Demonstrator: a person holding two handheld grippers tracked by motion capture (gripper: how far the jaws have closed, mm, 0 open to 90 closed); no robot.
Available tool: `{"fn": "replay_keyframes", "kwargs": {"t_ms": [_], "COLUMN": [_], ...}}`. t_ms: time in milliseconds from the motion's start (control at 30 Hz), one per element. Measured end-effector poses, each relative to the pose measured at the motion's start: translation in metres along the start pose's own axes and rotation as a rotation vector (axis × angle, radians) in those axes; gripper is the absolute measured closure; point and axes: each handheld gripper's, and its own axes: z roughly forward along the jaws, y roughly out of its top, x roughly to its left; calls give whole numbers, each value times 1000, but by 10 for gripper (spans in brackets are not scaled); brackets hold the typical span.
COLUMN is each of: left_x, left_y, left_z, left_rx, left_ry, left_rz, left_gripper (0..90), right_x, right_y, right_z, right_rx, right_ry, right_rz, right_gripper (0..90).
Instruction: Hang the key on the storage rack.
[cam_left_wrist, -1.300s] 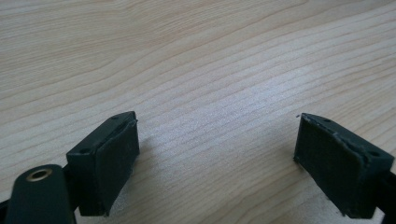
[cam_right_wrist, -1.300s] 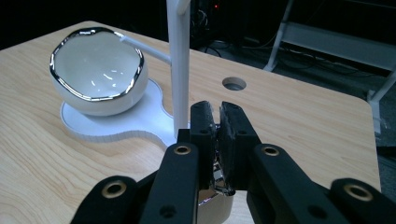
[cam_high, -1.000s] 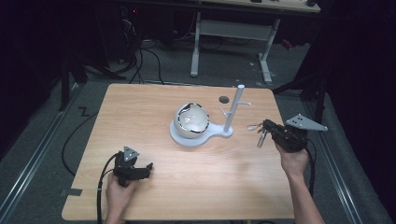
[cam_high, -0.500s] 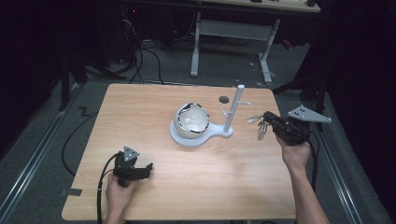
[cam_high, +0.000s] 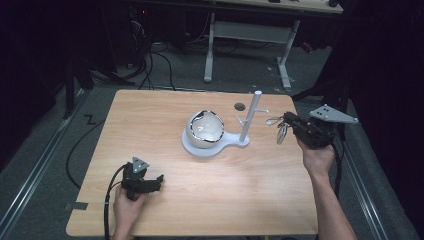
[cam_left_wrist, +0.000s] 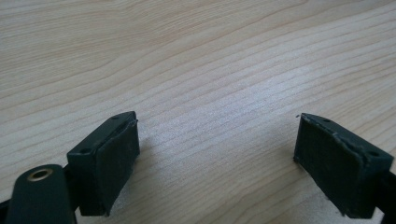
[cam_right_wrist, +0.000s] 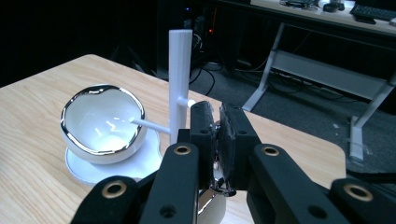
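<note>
A white stand sits mid-table, its upright post carrying short pegs. On the stand's round base rests a white bowl with a shiny silver rim; the bowl and post also appear in the right gripper view. My right gripper hovers just right of the post, shut on a small shiny silver-and-white object that hangs below its jaws. My left gripper rests low over the table's near left, open with bare wood between its pads.
A small dark round mark lies on the table behind the stand. The wooden table ends close to the right hand. Cables and a white desk frame stand on the floor beyond.
My right gripper has risen with the shiny object and drifted a little toward the post. The left gripper has stayed where it was.
</note>
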Motion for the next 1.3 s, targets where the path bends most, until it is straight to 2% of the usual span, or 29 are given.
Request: {"fn": "replay_keyframes", "kwargs": {"t_ms": [633,800,900,1100,1300], "left_x": [0,0,0,0,0], "left_y": [0,0,0,0,0], "left_z": [0,0,0,0,0], "left_rx": [-1,-1,0,-1,-1], "left_ry": [-1,-1,-1,-1,-1], "left_rz": [0,0,0,0,0], "left_gripper": [144,143,143,143,143], "right_x": [5,10,17,31,38], "right_y": [28,33,36,34,24], "right_z": [6,7,6,10,16], "right_rx": [1,-3,-4,6,19], "right_ry": [-37,-40,-46,-46,-17], "right_rz": [-23,-23,-47,-93,-89], "right_gripper": [844,844,844,844,844]}}
